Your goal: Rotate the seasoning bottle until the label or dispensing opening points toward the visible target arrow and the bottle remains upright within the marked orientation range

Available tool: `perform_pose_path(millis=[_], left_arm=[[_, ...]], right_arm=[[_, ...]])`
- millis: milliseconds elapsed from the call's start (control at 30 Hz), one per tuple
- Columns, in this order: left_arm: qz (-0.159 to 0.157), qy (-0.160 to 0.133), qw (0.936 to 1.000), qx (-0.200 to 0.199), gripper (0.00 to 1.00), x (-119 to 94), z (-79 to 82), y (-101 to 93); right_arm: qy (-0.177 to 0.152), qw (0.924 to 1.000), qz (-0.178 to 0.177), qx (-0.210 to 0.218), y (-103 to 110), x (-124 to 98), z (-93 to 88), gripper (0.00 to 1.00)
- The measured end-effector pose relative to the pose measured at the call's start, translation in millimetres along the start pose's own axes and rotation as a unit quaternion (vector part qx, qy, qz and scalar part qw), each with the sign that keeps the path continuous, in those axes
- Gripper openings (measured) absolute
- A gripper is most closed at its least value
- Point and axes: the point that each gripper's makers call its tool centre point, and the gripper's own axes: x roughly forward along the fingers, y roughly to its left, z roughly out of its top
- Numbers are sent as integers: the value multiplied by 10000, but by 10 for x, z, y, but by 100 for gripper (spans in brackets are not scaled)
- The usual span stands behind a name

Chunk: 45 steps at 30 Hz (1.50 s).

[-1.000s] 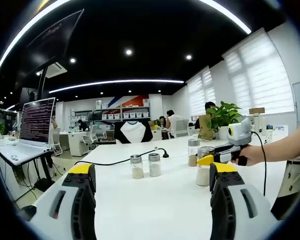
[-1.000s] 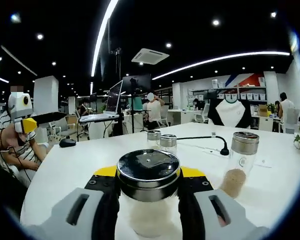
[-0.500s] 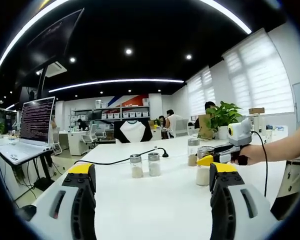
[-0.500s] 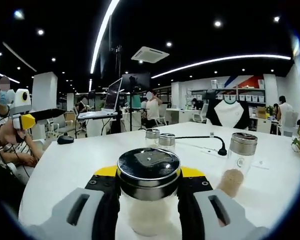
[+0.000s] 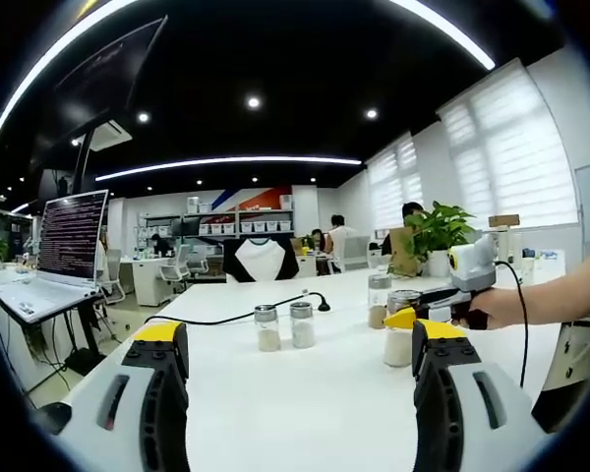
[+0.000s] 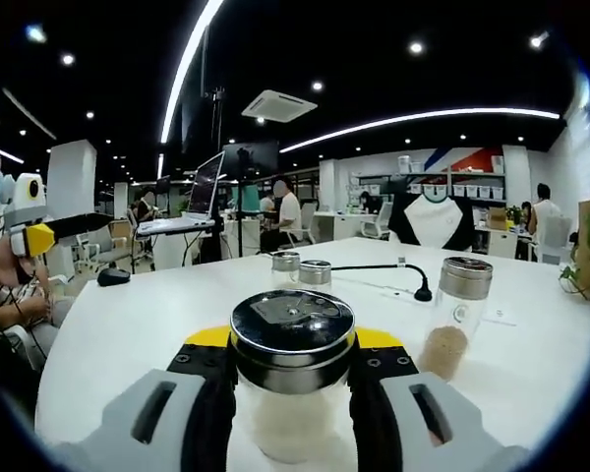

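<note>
Inspecting the right gripper view, we find the right gripper [image 6: 291, 393] clamped on the seasoning bottle [image 6: 291, 379], its fingers [image 6: 208, 388] pressed against the glass on both sides just below the metal cap. The bottle stands upright on the white counter [image 6: 157, 324], holds a pale powder, and sits at 6 o'clock in that view. A second bottle [image 6: 454, 317] with brownish contents stands near it at 3 o'clock, apart from the gripper. Two smaller shakers [image 6: 301, 272] stand together farther off at 12 o'clock, beside a black cable [image 6: 388, 267].

In the left gripper view, we see the left gripper [image 5: 295, 379] held above the counter [image 5: 295, 413] with its fingers [image 5: 162, 383] wide apart and nothing between them. The right gripper [image 5: 442, 305] appears at 3 o'clock, held by a hand [image 5: 497, 307], closed on the seasoning bottle [image 5: 400, 329]. The brownish bottle [image 5: 379, 300] stands just behind it, and the paired shakers [image 5: 283, 326] sit near centre. A laptop [image 5: 54, 265] rests on a stand at 9 o'clock.
</note>
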Motion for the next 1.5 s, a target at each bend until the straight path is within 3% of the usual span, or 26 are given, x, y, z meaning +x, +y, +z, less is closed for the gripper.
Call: perform_pose_path(millis=[500, 800, 1100, 1500], left_arm=[[-49, 24, 10000, -28, 100, 5, -19, -31], [-36, 64, 10000, -15, 100, 0, -49, -24], [23, 46, 10000, -5, 100, -16, -37, 30], [23, 64, 10000, -44, 99, -2, -52, 22]], right_arm=[[193, 9965, -795, 171, -54, -20, -24, 42], [315, 9870, -1545, 307, -125, -45, -53, 42], [458, 9723, -2243, 468, -179, -87, -92, 42], [550, 9606, -2685, 458, -210, -110, -131, 42]])
